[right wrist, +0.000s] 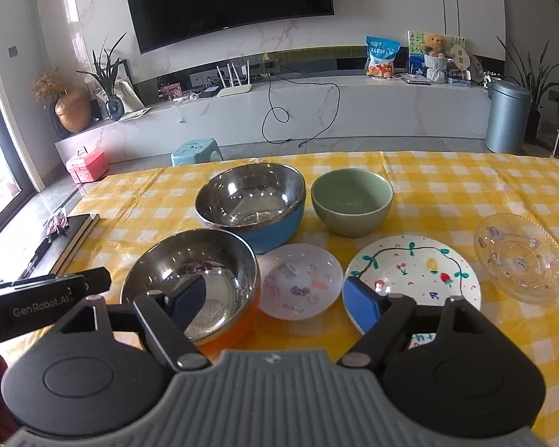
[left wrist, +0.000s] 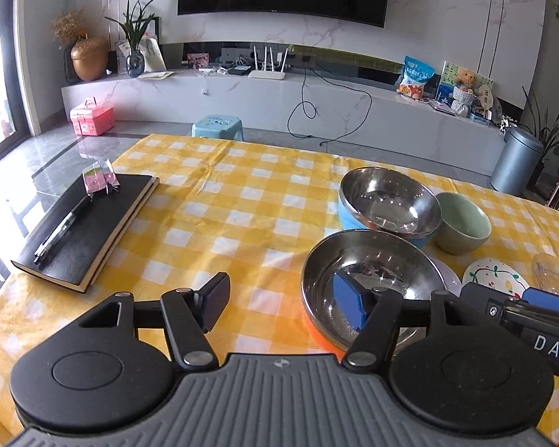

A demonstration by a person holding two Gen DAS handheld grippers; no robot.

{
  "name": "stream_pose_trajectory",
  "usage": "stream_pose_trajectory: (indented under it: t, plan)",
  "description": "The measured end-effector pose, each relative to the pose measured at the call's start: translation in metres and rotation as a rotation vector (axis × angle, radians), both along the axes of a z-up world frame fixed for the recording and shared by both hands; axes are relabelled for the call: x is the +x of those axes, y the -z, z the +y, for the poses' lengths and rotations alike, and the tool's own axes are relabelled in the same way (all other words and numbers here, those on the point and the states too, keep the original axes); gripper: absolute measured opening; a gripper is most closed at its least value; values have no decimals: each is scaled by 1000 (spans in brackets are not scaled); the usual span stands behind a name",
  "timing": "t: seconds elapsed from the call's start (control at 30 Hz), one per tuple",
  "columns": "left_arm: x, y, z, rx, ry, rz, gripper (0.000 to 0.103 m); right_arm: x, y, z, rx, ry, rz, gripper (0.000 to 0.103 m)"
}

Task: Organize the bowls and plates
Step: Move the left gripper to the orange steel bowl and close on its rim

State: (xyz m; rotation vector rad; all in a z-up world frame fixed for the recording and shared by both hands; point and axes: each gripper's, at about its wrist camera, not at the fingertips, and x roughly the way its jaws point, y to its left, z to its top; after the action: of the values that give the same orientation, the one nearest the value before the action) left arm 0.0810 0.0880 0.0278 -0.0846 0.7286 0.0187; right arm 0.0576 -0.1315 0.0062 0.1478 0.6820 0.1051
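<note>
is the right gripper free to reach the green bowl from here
Probably yes: the right gripper is open and empty, and the green bowl sits uncovered beyond the small translucent plate, which is low enough to pass over.

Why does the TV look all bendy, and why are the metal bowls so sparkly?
Both wrist views use fisheye lenses, so the TV and table edge curve. In the right wrist view, window light at the left glints inside the orange-bottomed bowl and blue-bottomed bowl; the left wrist view shows the same sparkles.
</note>
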Motion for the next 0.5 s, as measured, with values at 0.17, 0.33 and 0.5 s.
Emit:
stream_pose_trajectory:
  t: [0.17, 0.33, 0.5]
  plan:
    - [16, 12, 5, -55, -27, 59, 68, 18, 6, 13, 7, -11, 32, 72]
    - [29, 26, 6, -74, -28, 109, 61, 33, 23, 18, 8, -11, 94, 64]
    - [40, 41, 0, -80, -19, 160, 53, 45, 36, 18, 18, -9, 137, 53]
